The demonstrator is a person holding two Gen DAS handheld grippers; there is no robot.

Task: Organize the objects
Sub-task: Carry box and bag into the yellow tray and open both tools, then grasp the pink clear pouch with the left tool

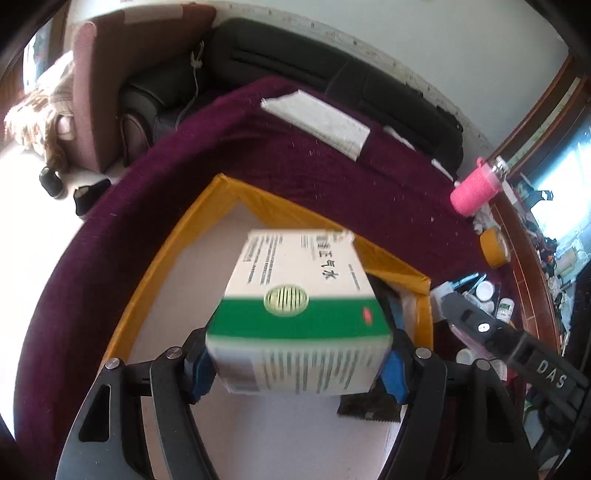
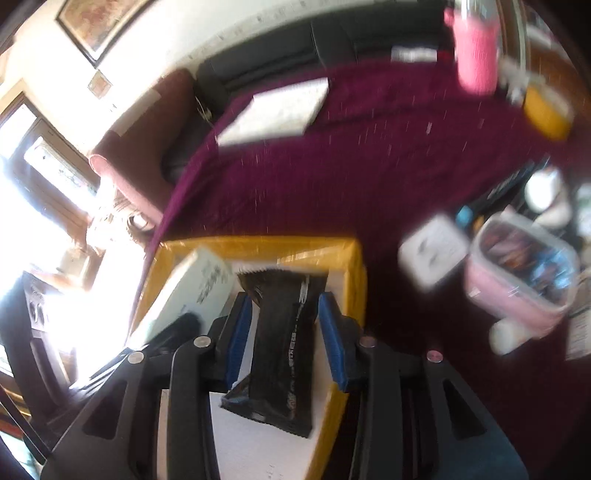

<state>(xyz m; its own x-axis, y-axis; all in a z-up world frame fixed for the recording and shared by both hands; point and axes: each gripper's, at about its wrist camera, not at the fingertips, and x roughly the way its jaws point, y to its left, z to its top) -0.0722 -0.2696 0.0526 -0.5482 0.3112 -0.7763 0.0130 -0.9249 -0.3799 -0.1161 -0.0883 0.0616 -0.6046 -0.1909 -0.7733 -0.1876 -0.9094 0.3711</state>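
Left gripper [image 1: 301, 363] clamped on white-and-green medicine box [image 1: 295, 310], above yellow-rimmed tray [image 1: 173, 236] interior. Right gripper [image 2: 284, 339] spread, straddling black packet [image 2: 284, 350] lying against tray's right edge.

Living room in a home, no doubt. Black sofa [image 1: 332, 74] along the far wall w/ a framed picture [image 2: 99, 26] hanging above, armchair [image 1: 110, 92] at far left draped w/ a patterned throw. Shoes [image 1: 88, 199] on the floor beside it. Table under a purple cloth [image 1: 295, 173], w/ household clutter on the right: pink-sleeved bottle [image 1: 476, 184], tape roll [image 1: 495, 247], small jars & bottles. Bright windows [image 2: 48, 166] w/ dark wood frames at left. Domestic stuff all round, lived-in.
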